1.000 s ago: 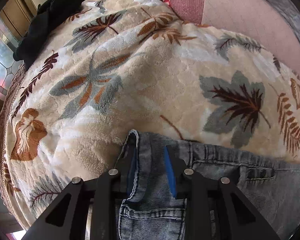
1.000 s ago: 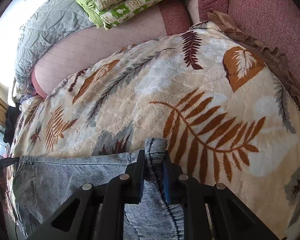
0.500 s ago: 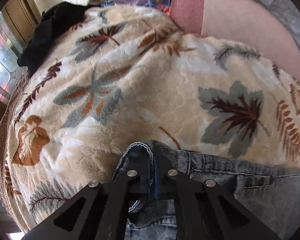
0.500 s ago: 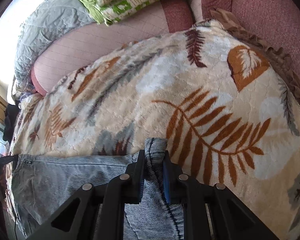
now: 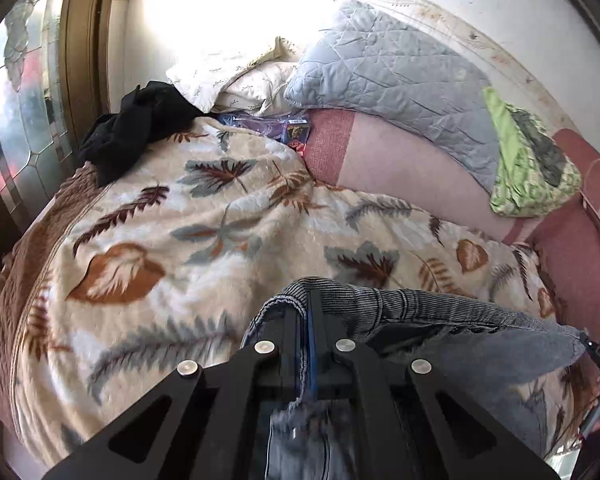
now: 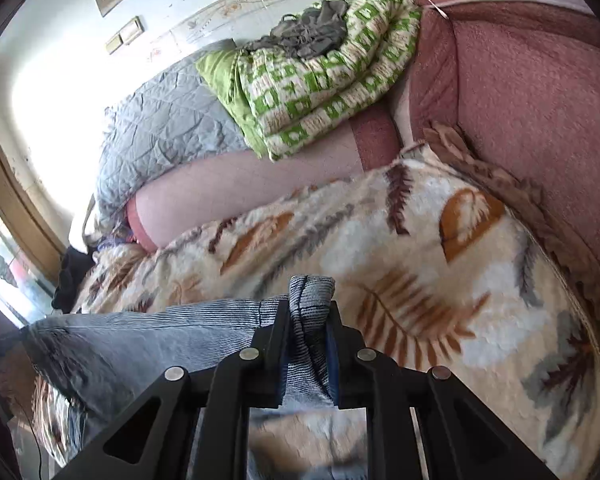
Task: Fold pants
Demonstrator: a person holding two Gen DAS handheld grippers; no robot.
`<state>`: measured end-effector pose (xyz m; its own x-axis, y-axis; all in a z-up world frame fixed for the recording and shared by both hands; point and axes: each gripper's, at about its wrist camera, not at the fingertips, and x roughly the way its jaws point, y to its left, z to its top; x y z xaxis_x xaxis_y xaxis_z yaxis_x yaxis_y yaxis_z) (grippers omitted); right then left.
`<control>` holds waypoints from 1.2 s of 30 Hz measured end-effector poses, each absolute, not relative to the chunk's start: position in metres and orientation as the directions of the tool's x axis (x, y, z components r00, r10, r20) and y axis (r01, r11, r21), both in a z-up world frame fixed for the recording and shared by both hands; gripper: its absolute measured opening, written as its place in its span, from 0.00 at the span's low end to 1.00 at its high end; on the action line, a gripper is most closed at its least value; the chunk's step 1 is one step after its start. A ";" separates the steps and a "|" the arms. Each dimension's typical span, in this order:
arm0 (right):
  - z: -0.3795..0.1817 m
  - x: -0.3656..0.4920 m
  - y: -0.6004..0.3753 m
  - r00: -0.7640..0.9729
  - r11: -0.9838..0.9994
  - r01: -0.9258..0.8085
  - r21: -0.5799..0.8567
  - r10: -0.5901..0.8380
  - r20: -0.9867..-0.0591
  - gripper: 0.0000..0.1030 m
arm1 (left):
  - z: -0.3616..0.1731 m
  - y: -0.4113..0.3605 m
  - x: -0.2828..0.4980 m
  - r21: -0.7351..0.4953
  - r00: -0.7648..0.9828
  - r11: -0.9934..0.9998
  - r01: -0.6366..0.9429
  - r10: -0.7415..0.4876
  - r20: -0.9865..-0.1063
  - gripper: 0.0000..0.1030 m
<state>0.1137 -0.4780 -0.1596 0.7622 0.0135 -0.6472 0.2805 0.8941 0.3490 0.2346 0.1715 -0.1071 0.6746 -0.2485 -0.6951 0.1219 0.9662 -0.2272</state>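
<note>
Left wrist view shows the left gripper (image 5: 306, 320) at the lower centre of the frame, its jaws pressed together on a bunched fold of the pants (image 5: 440, 320) at the waistband end. Right wrist view shows the right gripper (image 6: 310, 332) at lower centre, its jaws pinching a thick roll of the same denim.

The pants (image 6: 140, 332) hang stretched between the two grippers, lifted off the blanket (image 5: 204, 248). In the left view the cloth runs from the jaws to the lower right edge; in the right view it runs to the lower left edge.

Open blanket fills the middle of both frames beyond the jaws. It ends at a brown frilled border along the left edge of the left view and along the right side of the right view. At the far side a pink mattress (image 5: 400, 160) rises, with a grey quilt (image 5: 400, 80) and a green patterned quilt (image 6: 324, 76) piled on it. A black garment (image 5: 136, 128) lies at the blanket's upper left corner, beside a wooden window frame (image 5: 84, 40).

The pants are washed grey-blue denim with fine ribbing and stitched seams; a row of dark dots shows along the taut upper edge. The blanket is plush and cream, printed with rust, brown and grey leaves. The grey quilt is stitched in diamonds.
</note>
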 end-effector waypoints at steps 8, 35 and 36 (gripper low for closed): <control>-0.203 -0.004 -0.446 0.667 0.938 0.197 0.285 0.085 -0.740 0.16 | -0.187 0.211 0.091 -0.233 0.627 0.968 0.088 -0.236 -0.743 0.03; -0.287 0.087 -0.480 0.426 0.914 0.273 0.302 0.166 -0.889 0.19 | -0.224 0.160 0.066 -0.147 0.496 0.985 0.088 -0.171 -0.851 0.08; -0.280 0.085 -0.479 0.442 0.916 0.274 0.294 0.152 -0.884 0.17 | -0.224 0.150 0.068 -0.146 0.492 0.983 0.107 -0.180 -0.852 0.08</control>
<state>0.0850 -0.4793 -0.2803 0.4418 0.1516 -0.8842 0.2744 0.9156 0.2940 0.0683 0.1499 -0.2240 0.4920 -0.1799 -0.8518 0.1072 0.9835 -0.1458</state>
